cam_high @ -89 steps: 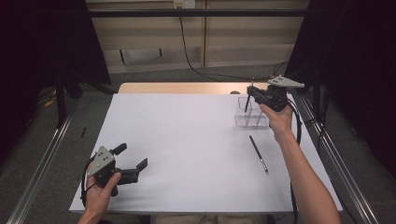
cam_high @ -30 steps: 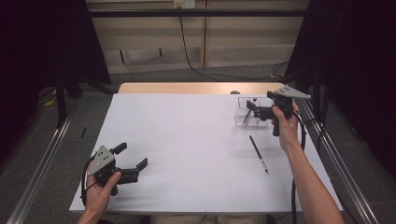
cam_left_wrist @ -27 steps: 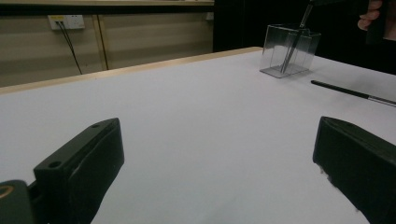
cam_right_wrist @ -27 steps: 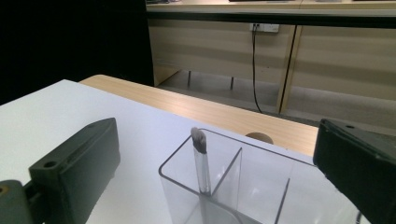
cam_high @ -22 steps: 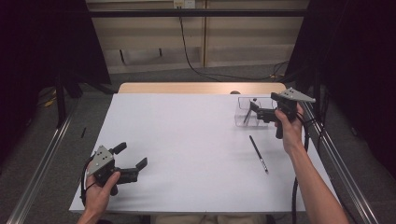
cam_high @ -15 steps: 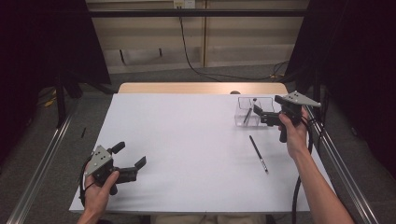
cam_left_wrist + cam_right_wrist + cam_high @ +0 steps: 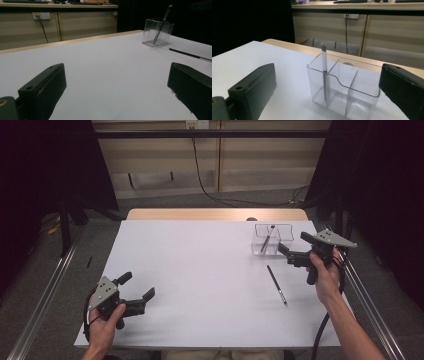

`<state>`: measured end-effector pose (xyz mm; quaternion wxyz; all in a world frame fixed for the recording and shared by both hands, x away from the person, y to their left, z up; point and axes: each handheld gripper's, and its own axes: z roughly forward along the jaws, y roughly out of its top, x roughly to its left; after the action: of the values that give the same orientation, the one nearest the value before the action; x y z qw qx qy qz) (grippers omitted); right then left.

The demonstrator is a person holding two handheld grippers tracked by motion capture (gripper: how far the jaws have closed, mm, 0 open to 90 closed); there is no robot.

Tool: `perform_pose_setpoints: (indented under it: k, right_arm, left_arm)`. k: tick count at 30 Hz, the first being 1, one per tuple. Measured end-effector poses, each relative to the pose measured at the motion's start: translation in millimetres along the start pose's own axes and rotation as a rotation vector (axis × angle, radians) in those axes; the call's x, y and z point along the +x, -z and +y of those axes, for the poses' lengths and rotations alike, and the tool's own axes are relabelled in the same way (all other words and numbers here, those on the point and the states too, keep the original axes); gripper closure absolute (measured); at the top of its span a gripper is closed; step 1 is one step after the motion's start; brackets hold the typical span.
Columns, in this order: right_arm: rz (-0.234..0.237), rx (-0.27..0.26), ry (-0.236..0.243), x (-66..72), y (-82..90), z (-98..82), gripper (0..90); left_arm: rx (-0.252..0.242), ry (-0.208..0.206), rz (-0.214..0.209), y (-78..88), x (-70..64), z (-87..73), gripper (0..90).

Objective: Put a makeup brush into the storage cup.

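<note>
High view, right gripper [image 7: 289, 254]: I hold it off the desk [image 7: 200, 270], jaws spread with nothing between them, tips aimed at the clear organizer [image 7: 272, 240], which sits just ahead of them.
High view, left gripper [image 7: 137, 295]: low at the near left corner of the desk, jaws spread, gripping nothing, well apart from everything else.
High view, loose brush [image 7: 276, 284]: lies flat on the desk, below and to the side of my right jaws, not touched.
High view, brush in organizer [image 7: 266, 240]: stands tilted in a compartment.
Left gripper view, jaws: wide apart, bare desk [image 7: 100, 75] between them. Organizer [image 7: 157, 36] far ahead, toward the right jaw, with a brush [image 7: 161, 23] leaning in it. Loose brush [image 7: 190, 55] lies beyond the right jaw.
Right gripper view, jaws: wide apart, organizer [image 7: 347, 87] framed between them, close ahead, not touched. Brush [image 7: 324, 72] stands nearly upright in the compartment nearest the left jaw, bristle end up.
</note>
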<state>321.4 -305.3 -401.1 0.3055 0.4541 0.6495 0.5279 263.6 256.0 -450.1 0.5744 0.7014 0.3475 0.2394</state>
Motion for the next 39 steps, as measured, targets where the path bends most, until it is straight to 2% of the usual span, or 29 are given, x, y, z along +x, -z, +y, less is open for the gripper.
perform_pose_setpoints:
  k: [4, 6, 8, 12, 18, 20, 23, 28, 33, 36, 37, 39]
  right_arm:
    - [-0.011, 0.014, -0.010, 1.0, 7.7, -6.2, 0.0]
    - [-0.023, 0.006, 0.001, 2.9, 12.3, -7.8, 0.2]
    - [-0.015, 0.006, 0.003, 3.9, 16.1, -8.9, 0.1]
    - [-0.002, 0.004, -0.017, 5.5, 22.3, -11.8, 0.2]
    - [-0.001, -0.001, -0.013, 10.8, 32.5, -18.8, 0.5]
    - [-0.007, -0.028, -0.028, 13.1, 36.0, -22.3, 1.2]
    - [-0.017, -0.044, -0.025, 17.5, 40.3, -27.1, 1.4]
    - [-0.009, -0.029, -0.016, 22.4, 50.0, -36.8, 1.2]
    - [-0.018, -0.031, -0.027, 23.7, 60.1, -41.8, 1.3]
    - [-0.025, -0.016, -0.026, 25.0, 65.2, -46.8, 1.6]
    - [-0.025, -0.015, -0.029, 26.4, 67.5, -48.7, 1.6]
    - [-0.027, -0.012, -0.027, 29.4, 72.1, -51.1, 1.7]
  left_arm:
    - [0.002, -0.003, -0.003, 0.5, -1.3, -0.2, 2.1]
    - [0.002, 0.000, -0.004, 0.5, -1.7, -0.3, 2.1]
    - [0.010, -0.008, -0.004, 0.8, -1.1, -0.4, 2.1]
    - [0.002, 0.004, -0.007, 1.7, -2.2, -0.3, 2.0]
    - [-0.003, 0.016, -0.010, 2.7, -2.4, 0.0, 2.0]
    - [-0.005, 0.020, -0.007, 3.1, -2.9, 0.0, 2.0]
    - [-0.005, 0.023, -0.006, 4.3, -3.4, -0.1, 2.1]
    - [0.008, 0.024, 0.008, 6.0, -1.7, -1.4, 2.0]
    - [-0.003, 0.041, 0.004, 6.3, -1.1, -1.1, 2.1]
    - [-0.016, 0.013, -0.019, 7.0, -4.8, -0.1, 2.0]
    - [-0.013, -0.007, -0.008, 7.2, -6.2, 0.3, 1.8]
    - [-0.009, 0.000, -0.029, 6.5, -7.5, 0.3, 1.8]
